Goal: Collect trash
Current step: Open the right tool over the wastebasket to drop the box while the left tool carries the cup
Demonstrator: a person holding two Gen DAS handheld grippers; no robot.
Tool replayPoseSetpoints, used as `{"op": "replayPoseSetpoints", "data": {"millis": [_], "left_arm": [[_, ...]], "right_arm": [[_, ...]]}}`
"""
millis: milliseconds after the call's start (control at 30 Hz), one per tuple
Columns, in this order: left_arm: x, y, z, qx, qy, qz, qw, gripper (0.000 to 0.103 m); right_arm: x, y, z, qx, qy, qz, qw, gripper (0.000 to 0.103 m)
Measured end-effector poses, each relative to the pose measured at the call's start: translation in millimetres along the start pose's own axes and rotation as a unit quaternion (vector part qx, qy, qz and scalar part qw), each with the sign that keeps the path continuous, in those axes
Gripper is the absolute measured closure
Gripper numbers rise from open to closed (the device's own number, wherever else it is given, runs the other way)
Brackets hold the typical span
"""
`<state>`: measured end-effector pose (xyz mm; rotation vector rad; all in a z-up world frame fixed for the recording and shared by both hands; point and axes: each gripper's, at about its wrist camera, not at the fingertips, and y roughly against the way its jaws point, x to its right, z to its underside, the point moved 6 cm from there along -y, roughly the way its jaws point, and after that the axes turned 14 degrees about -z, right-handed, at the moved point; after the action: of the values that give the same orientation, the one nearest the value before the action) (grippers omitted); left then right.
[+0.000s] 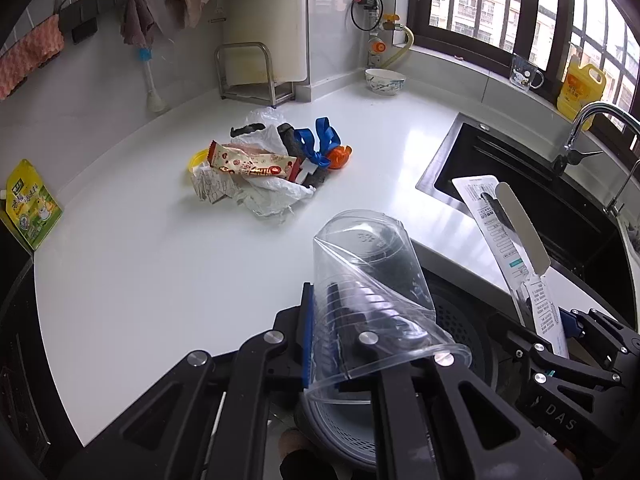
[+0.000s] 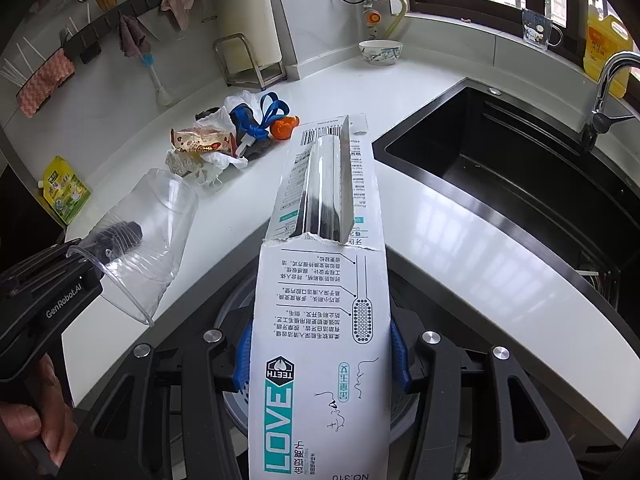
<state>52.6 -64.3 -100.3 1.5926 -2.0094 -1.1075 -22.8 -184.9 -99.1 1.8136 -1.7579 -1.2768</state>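
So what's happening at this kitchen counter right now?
A person is clearing trash with a handheld gripper in each hand. The left gripper is shut on the wall of a crushed clear plastic cup, and the right gripper is clamped on a torn toothbrush box. Both are held over a grey bin below the white counter's edge. A pile of wrappers, plastic bags and blue ribbon is still on the counter.

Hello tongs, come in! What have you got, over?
Left tongs shut on crushed clear plastic cup. Right tongs clamp torn white toothbrush box. Grey perforated bin below. Trash pile remains on white counter.
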Motion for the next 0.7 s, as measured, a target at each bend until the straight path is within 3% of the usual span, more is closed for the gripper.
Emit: {"op": "replayPoseSetpoints", "data": {"millis": [400, 700], "left_arm": [[33, -12, 46, -0.050, 0.004, -0.012, 0.9987, 0.095], [48, -28, 77, -0.093, -0.010, -0.012, 0.9955, 0.095]], "right_arm": [[30, -11, 41, -0.064, 0.017, -0.012, 0.998, 0.053], [33, -39, 72, -0.142, 0.028, -0.026, 0.989, 0.053]]}}
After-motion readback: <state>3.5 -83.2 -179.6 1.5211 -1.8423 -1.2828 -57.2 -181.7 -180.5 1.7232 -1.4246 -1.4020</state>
